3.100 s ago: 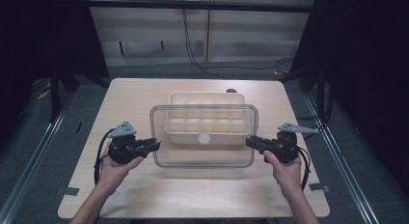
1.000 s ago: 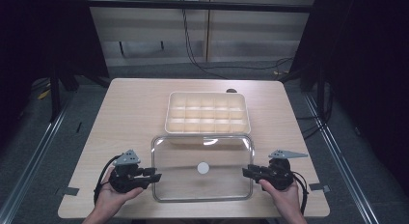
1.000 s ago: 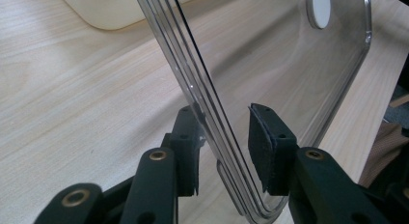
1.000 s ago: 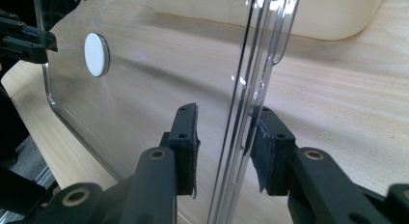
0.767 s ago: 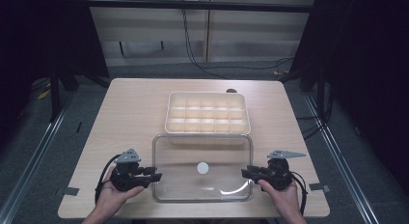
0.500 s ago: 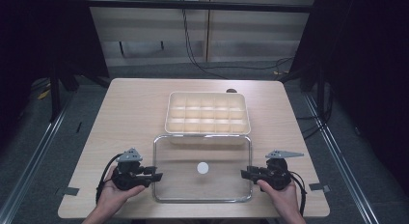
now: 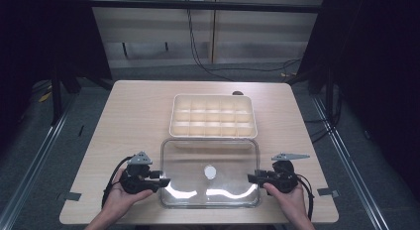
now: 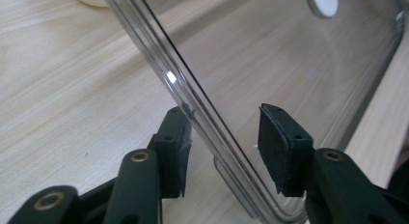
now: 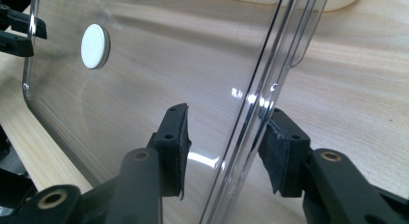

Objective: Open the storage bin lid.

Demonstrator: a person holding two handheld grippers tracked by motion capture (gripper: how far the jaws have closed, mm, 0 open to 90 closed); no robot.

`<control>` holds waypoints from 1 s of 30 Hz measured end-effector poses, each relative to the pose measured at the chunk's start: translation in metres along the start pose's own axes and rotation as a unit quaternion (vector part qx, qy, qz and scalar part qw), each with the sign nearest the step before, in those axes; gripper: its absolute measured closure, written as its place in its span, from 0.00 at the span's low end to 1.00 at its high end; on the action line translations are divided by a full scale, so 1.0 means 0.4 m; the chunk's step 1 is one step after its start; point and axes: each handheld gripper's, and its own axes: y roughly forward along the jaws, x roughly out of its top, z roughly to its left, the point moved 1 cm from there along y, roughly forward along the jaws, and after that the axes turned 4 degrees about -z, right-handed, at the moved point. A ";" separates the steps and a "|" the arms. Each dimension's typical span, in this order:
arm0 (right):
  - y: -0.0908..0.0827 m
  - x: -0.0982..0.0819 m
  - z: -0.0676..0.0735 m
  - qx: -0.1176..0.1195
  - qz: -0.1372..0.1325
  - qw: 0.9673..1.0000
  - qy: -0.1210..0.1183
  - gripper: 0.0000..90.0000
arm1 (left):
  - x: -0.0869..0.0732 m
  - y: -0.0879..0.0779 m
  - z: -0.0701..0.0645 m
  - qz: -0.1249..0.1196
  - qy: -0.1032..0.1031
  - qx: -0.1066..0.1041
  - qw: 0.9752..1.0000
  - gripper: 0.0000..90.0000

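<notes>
Now clear lid [image 7: 210, 173] lies flat on bench [image 7: 129, 121] before compartment tray [image 7: 213, 116]; left gripper [image 7: 159, 182] and right gripper [image 7: 253, 178] jaws just opening, apart around its rims; withdrawal remains.

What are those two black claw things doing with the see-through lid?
A person holds a gripper in each hand, one at each short end of a clear lid. The lid lies flat on the wooden table, just in front of a cream tray with little compartments. The left gripper and the right gripper have just been opening. The lid's rim sits between each pair of jaws, but the pads no longer squeeze it. It looks like they are letting go of the lid.
</notes>
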 end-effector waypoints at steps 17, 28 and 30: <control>0.031 0.001 -0.011 -0.007 0.018 1.000 -0.006 0.55 | -0.006 0.021 0.030 0.005 -0.028 -0.012 1.000 0.59; 0.043 -0.004 -0.010 -0.036 0.029 0.999 -0.003 0.51 | -0.017 0.028 0.025 0.020 -0.028 -0.014 0.999 0.56; 0.043 -0.004 -0.013 -0.033 0.030 0.999 -0.003 0.51 | -0.017 0.027 0.025 0.019 -0.027 -0.012 0.999 0.56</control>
